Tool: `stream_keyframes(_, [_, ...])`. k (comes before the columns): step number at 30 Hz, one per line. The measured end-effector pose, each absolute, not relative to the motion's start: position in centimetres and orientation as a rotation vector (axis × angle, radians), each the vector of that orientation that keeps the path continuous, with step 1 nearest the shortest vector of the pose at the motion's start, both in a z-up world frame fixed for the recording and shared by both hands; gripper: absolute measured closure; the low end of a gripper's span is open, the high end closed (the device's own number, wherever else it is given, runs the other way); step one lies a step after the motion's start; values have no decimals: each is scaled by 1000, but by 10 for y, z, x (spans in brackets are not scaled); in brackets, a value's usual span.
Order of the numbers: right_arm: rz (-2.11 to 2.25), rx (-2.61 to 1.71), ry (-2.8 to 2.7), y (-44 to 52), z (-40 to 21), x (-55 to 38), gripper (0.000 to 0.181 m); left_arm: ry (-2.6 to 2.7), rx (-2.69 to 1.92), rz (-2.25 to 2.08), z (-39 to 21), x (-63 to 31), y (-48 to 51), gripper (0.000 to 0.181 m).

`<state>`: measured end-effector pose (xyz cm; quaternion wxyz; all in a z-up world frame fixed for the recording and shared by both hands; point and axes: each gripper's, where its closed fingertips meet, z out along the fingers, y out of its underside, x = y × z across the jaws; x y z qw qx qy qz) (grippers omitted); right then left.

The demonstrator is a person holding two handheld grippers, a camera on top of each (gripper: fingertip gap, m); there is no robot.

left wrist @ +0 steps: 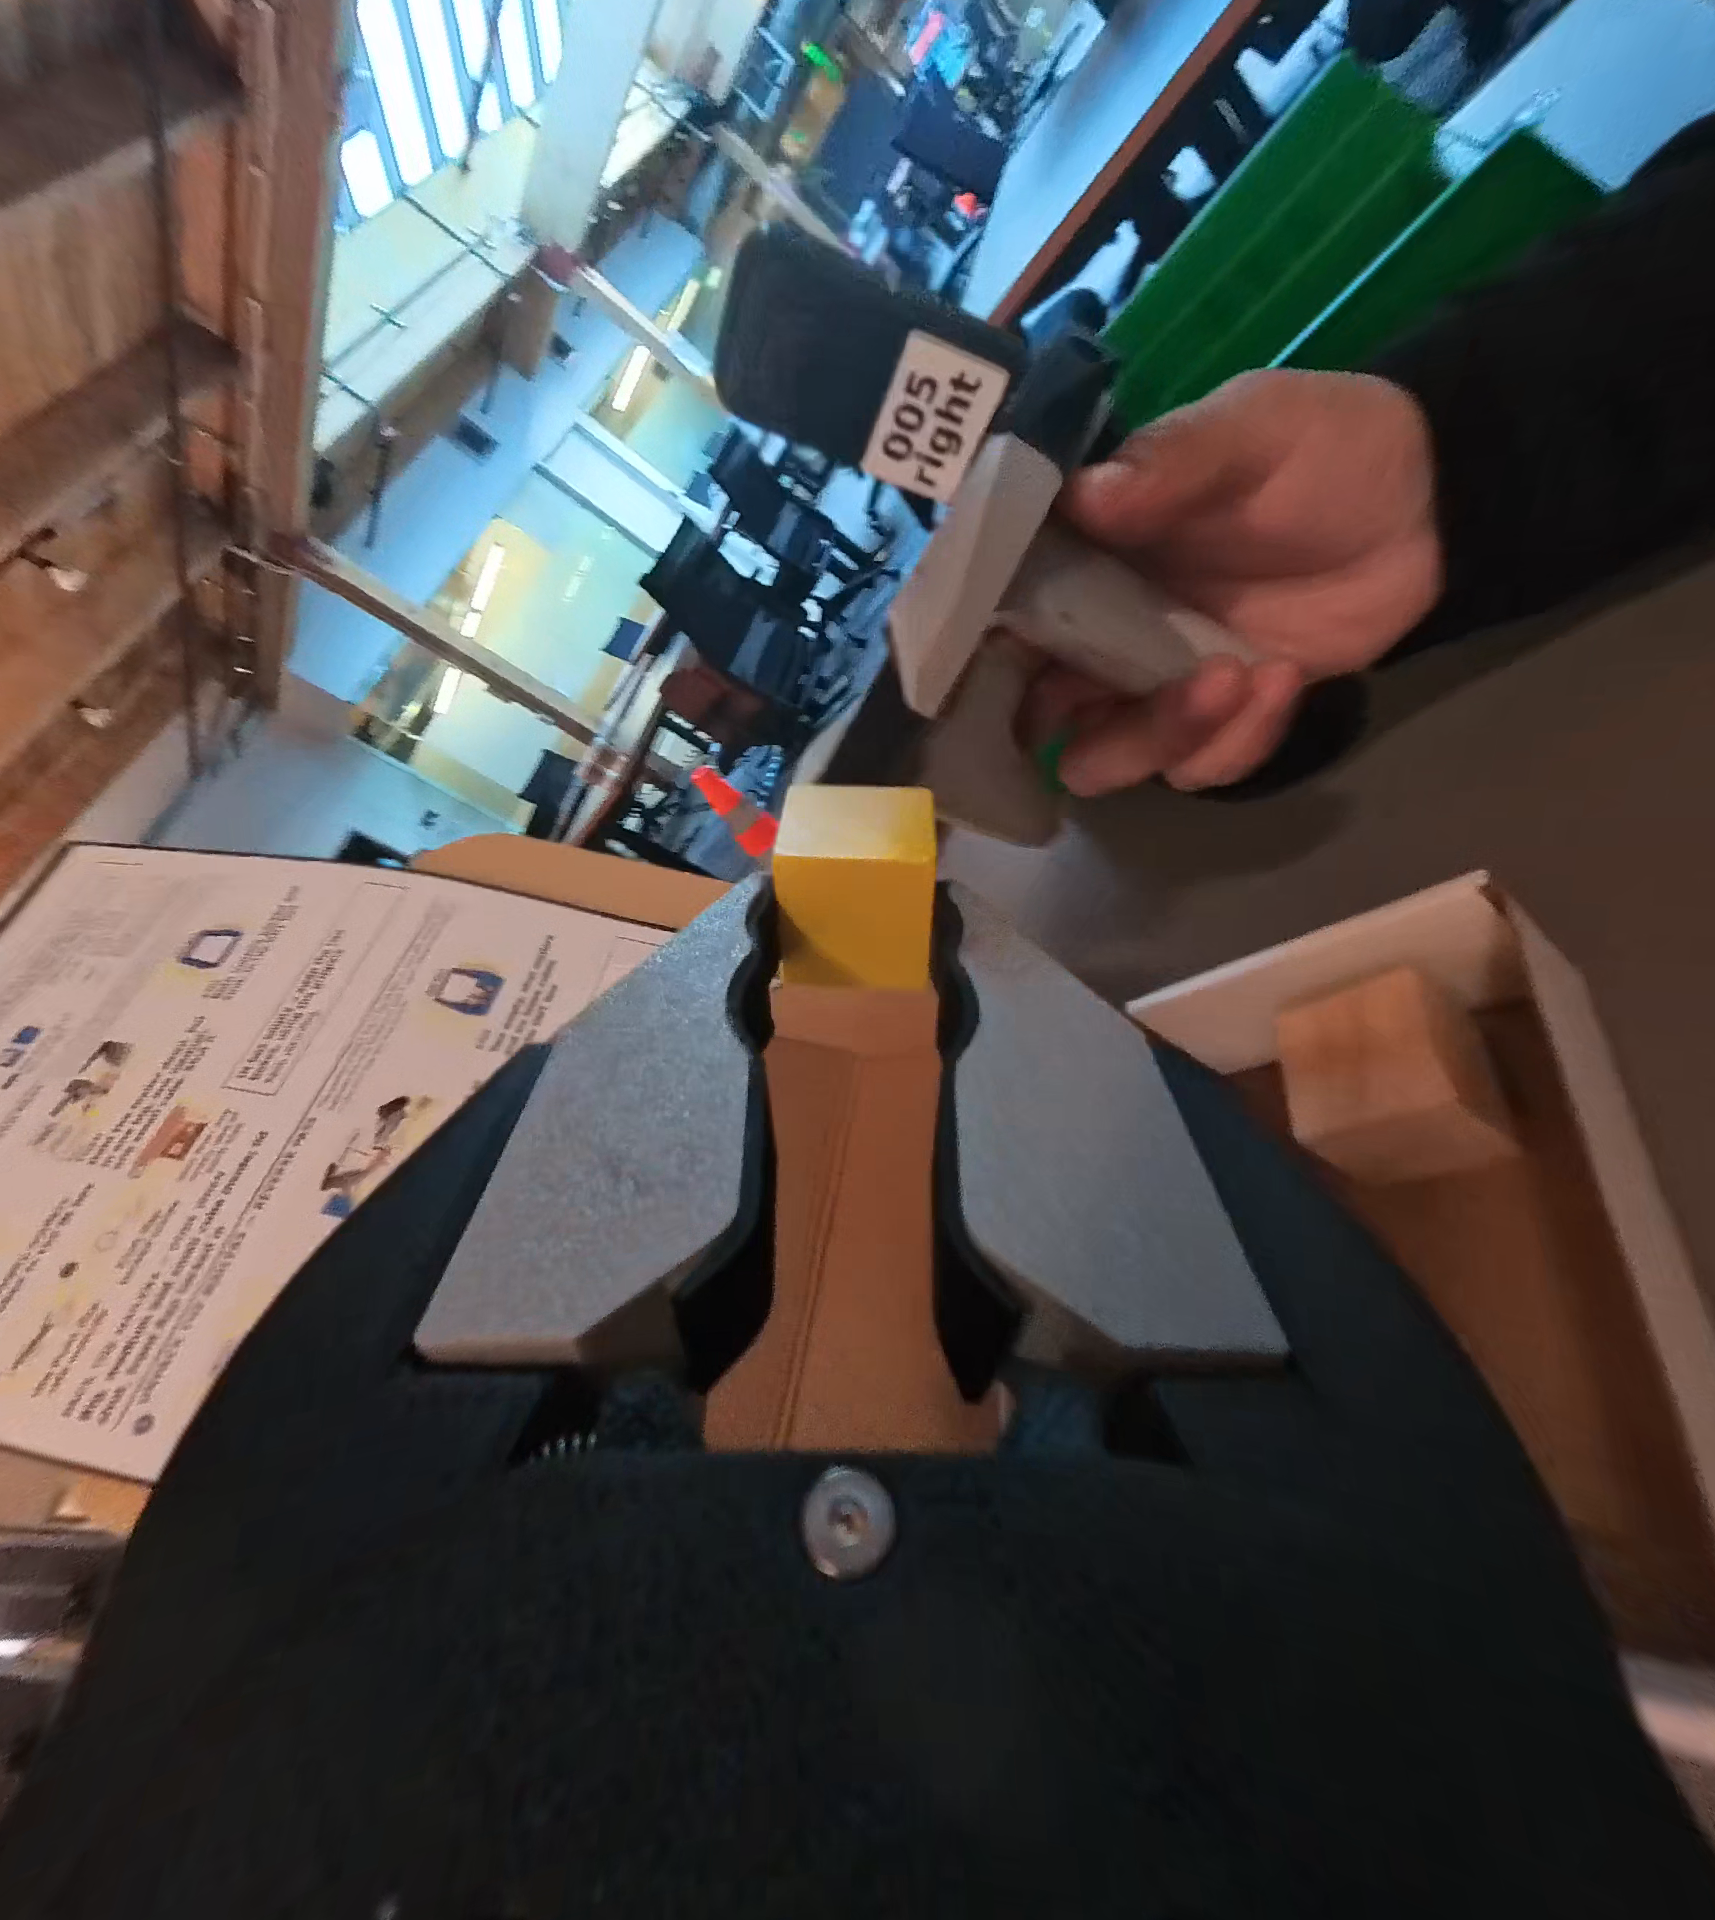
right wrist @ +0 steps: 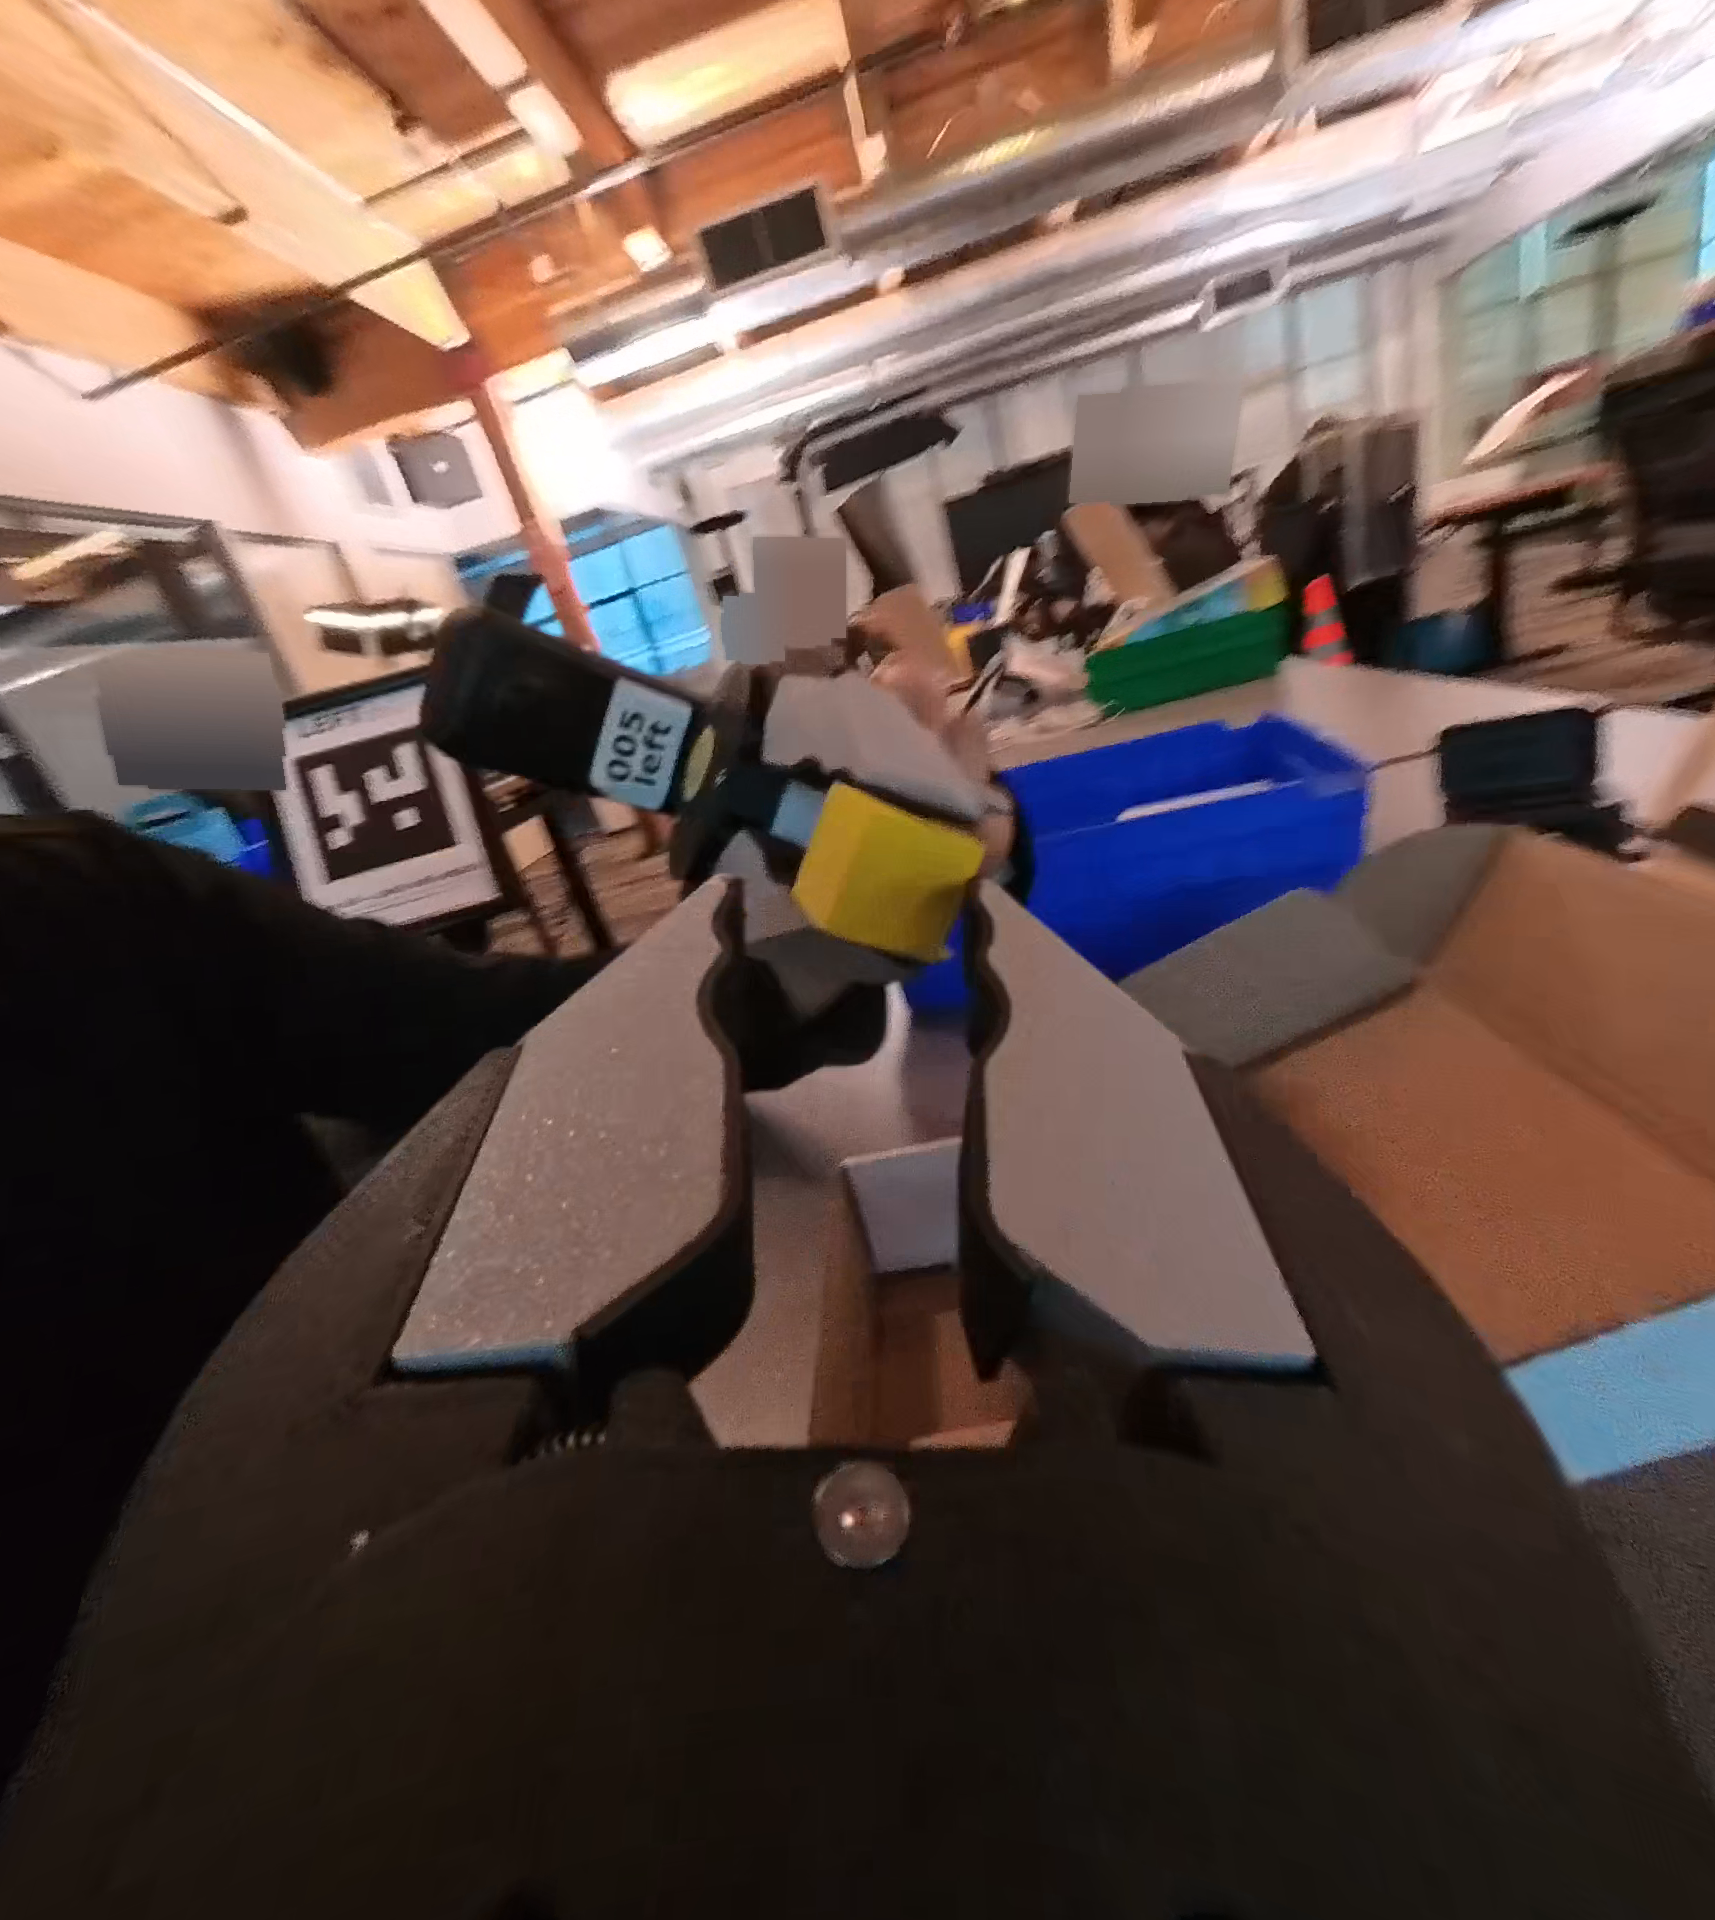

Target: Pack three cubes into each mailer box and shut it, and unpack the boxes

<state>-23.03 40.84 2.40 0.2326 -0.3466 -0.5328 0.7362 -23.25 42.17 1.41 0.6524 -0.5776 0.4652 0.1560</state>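
Observation:
My left gripper (left wrist: pixel 853 920) is shut on a yellow cube (left wrist: pixel 855 894) and holds it at the fingertips above brown cardboard. The cube also shows in the right wrist view (right wrist: pixel 884 883), still held by the left gripper's fingers. My right gripper (right wrist: pixel 853 940) is open, its tips right at the cube and wider apart than it. An open mailer box (left wrist: pixel 1559 1049), white outside and brown inside, lies at the right with a plain wooden cube (left wrist: pixel 1383 1081) in it. The right gripper's handle (left wrist: pixel 1071 613) sits in a hand behind the yellow cube.
A box flap with printed pictures (left wrist: pixel 209 1091) lies at the left. An open brown cardboard box (right wrist: pixel 1507 1091) with a blue strip (right wrist: pixel 1663 1392) is at the right. A blue bin (right wrist: pixel 1196 831) and a marker board (right wrist: pixel 380 800) stand beyond. Only a small space, under 4 cm, lies between the two pairs of fingers.

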Motion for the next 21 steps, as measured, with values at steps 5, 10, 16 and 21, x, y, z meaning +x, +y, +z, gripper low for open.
stream_keyframes(5, [2071,-1046,-1541,402,3,-240,146,1061,-1246,400,4,-231,428,154])
stream_keyframes(10, [2277,-1056,-1547,397,2,-237,156,1095,-1223,440,-6,-232,419,154])
stream_keyframes(16, [2259,-1105,-1565,392,-4,-242,156,1085,-1247,416,-15,-234,416,155])
stream_keyframes(21, [2055,-1167,-1676,392,-21,-248,155,1109,-1348,379,-32,-236,416,152])
